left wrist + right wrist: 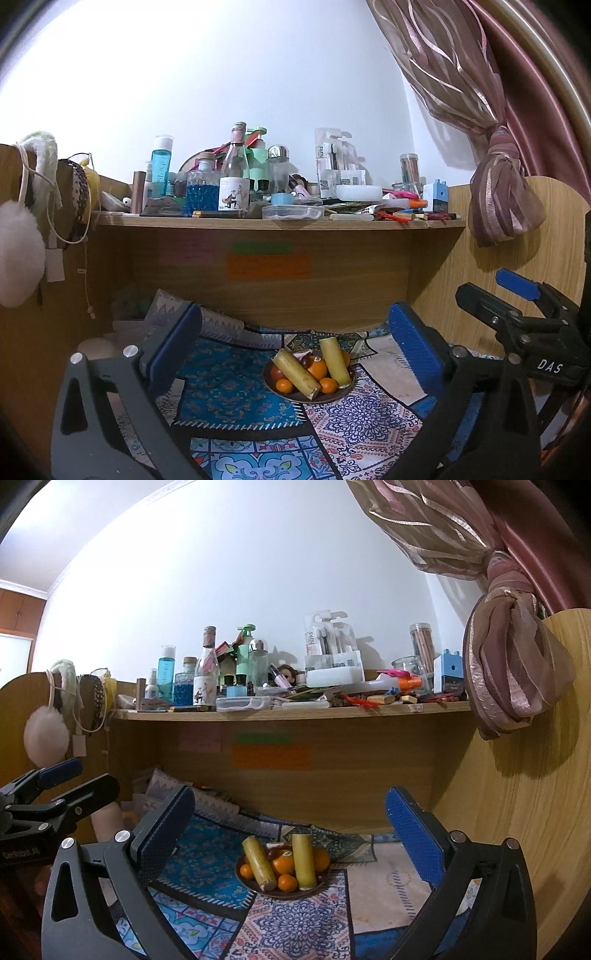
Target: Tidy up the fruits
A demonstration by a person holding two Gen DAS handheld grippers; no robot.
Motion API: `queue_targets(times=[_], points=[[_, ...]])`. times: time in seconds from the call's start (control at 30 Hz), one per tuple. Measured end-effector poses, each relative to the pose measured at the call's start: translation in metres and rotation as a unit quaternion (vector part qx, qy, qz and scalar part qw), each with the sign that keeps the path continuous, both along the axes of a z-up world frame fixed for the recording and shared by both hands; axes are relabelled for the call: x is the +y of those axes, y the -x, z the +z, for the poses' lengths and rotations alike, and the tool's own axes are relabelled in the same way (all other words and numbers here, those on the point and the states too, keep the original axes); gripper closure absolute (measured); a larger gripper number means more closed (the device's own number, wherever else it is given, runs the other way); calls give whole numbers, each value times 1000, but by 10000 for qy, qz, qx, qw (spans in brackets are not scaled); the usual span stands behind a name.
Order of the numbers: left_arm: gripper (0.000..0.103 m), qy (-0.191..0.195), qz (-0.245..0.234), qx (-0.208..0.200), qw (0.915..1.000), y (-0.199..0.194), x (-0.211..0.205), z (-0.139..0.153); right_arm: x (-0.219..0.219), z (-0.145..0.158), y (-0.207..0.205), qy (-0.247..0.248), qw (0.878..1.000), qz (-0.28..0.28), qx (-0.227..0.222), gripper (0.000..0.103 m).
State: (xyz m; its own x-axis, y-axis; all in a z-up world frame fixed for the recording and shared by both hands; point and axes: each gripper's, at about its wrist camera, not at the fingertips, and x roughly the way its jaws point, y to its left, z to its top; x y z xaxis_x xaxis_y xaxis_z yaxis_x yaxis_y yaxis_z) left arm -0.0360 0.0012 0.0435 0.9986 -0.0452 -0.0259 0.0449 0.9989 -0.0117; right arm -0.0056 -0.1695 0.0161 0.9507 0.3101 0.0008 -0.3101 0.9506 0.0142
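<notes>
A brown bowl sits on the patterned cloth under the shelf. It holds several oranges and two yellow-green cut stalks lying across them. My left gripper is open and empty, and the bowl shows low between its blue pads, some way ahead. My right gripper is also open and empty, facing the same bowl. Each gripper shows in the other's view: the right gripper at the right edge, the left gripper at the left edge.
A wooden shelf packed with bottles, jars and boxes overhangs the bowl. A tied pink curtain hangs at the right against a curved wooden panel. Folded patterned fabric lies behind the bowl to the left.
</notes>
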Motion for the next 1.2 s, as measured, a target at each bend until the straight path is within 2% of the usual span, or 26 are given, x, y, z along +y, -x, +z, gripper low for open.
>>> queue_targets(times=[1.2], points=[[0, -2, -62, 99, 9999, -14, -1, -4, -4, -2, -6, 27, 10000, -84, 23, 0]])
